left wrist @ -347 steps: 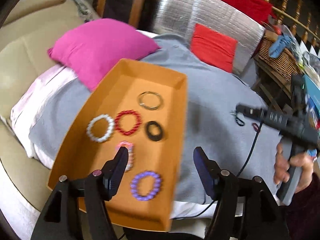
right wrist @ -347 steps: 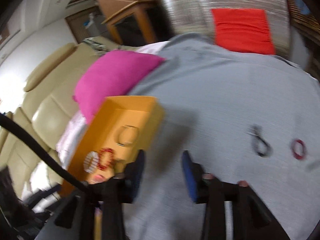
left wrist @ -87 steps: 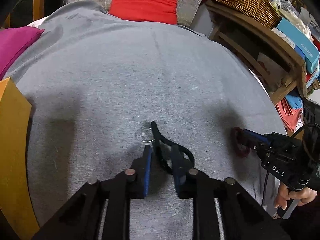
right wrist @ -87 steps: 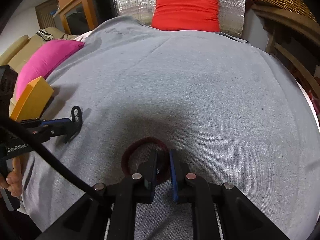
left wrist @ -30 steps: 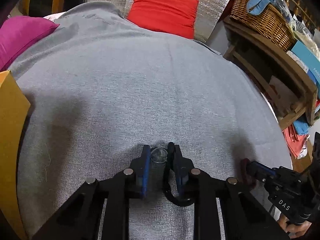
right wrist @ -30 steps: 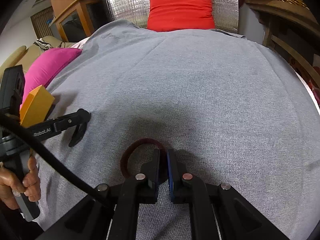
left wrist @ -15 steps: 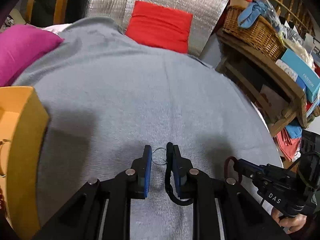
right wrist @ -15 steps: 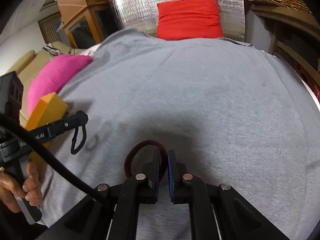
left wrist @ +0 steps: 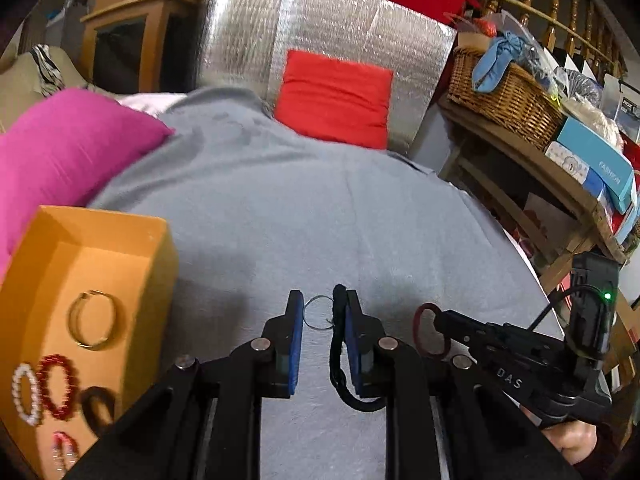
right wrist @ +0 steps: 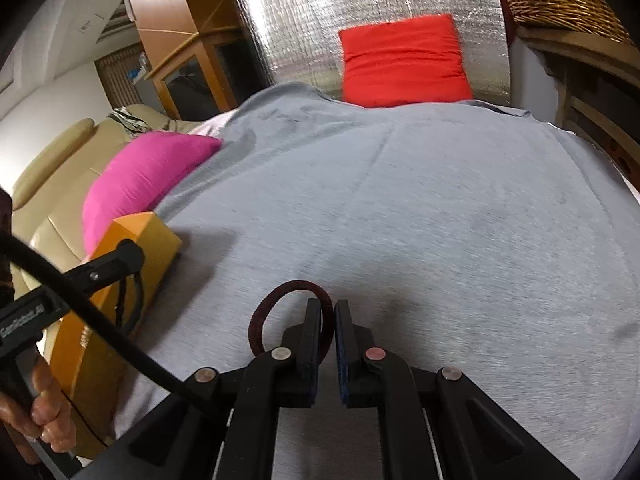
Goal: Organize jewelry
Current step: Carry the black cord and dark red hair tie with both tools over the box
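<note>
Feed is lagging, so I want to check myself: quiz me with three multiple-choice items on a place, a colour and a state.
1. In the left wrist view, the tray lies:
A lower left; B upper right; C top centre.
2. The loop at the right gripper is:
A white; B dark red; C purple.
3. The right gripper is:
A wide open; B out of view; C shut on the loop.

Key:
1 A, its orange wall fills that corner.
2 B, it shows dark red against the grey cloth.
3 C, the pads pinch its band.
</note>
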`<act>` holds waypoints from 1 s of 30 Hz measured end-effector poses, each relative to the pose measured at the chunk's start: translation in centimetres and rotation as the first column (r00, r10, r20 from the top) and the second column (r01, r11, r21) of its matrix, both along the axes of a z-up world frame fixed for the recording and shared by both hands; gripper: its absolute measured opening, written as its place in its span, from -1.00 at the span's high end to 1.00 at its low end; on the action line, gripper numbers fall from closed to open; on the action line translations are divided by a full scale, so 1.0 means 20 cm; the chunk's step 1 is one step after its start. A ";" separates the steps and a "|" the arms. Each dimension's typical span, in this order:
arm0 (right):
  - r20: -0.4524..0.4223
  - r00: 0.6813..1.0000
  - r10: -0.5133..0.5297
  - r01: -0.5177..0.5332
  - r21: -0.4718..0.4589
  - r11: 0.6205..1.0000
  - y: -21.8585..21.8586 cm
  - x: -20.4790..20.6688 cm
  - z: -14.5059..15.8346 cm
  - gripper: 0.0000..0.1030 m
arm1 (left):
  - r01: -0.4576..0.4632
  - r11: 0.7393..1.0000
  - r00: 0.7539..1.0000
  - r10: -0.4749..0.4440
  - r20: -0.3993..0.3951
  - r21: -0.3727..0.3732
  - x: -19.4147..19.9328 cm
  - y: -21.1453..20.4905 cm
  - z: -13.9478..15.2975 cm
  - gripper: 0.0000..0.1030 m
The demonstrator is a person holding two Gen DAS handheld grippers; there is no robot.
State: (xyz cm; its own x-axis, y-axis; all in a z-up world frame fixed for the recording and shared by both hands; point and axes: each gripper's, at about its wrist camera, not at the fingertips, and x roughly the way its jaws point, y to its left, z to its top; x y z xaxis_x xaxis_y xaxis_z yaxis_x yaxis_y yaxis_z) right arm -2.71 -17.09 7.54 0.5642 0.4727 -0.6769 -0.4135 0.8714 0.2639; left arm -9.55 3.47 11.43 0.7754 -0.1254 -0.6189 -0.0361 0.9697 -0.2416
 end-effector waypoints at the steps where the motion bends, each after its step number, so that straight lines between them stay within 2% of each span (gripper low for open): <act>1: 0.002 1.000 0.003 -0.003 0.006 1.000 0.01 -0.01 0.01 0.85 | -0.007 1.000 1.000 0.007 0.007 0.005 -0.02 0.01 0.02 0.61; 9: 0.023 0.998 0.055 -0.056 0.042 0.998 0.19 -0.07 0.05 0.85 | -0.066 0.997 0.996 0.064 0.061 0.033 -0.18 0.17 0.13 0.61; 21: 0.034 0.993 0.111 -0.113 0.073 0.991 0.41 -0.16 0.15 0.85 | -0.176 0.984 0.979 0.173 0.105 0.023 -0.37 0.45 0.26 0.61; 25: 0.034 0.988 0.151 -0.153 0.068 0.986 0.55 -0.19 0.22 0.85 | -0.268 0.962 0.960 0.262 0.097 0.047 -0.42 0.61 0.23 0.61; 30: 0.028 0.970 0.242 -0.244 0.076 0.967 0.78 -0.22 0.31 0.85 | -0.399 0.917 0.917 0.399 0.002 0.009 -0.43 0.90 0.10 0.61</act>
